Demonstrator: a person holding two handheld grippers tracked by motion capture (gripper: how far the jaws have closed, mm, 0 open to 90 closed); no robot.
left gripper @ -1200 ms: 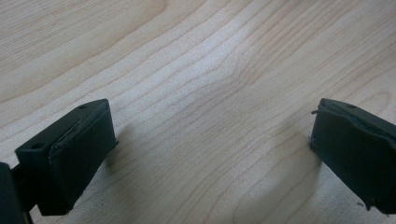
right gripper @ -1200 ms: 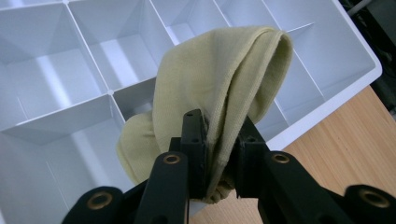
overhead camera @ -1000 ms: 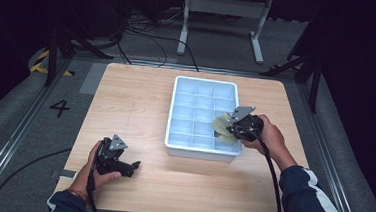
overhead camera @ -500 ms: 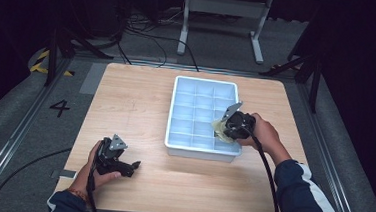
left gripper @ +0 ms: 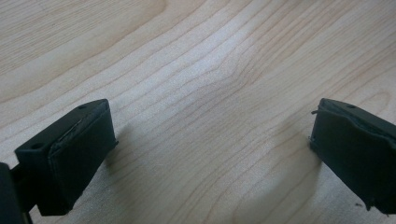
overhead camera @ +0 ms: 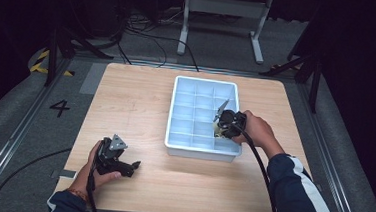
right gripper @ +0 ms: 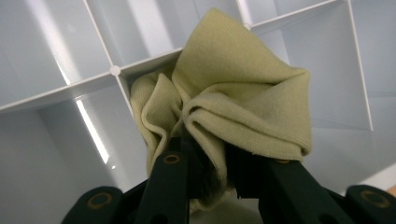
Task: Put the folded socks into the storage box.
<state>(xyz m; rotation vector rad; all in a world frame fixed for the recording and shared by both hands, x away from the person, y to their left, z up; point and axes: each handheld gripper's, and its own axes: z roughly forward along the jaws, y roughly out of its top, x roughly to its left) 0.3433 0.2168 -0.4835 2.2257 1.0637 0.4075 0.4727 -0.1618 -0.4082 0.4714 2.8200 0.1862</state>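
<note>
Placing step, by the look: right gripper [right gripper: 210, 154], fingers clamped on the yellow cloth [right gripper: 233, 93], hangs over the tray [overhead camera: 174, 135] at centre right; next, lower and release. Left gripper [left gripper: 210, 154] rests wide open, empty.

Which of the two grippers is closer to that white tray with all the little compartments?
The right. The right gripper hangs over the white tray, clamped on a yellow-green cloth. The left gripper sits apart on the bare table, jaws open.

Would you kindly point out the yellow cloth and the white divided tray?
yellow cloth [right gripper: 243, 88], right gripper view, on its bunched upper fold.
white divided tray [overhead camera: 200, 151], high view, on its near outer wall.
</note>
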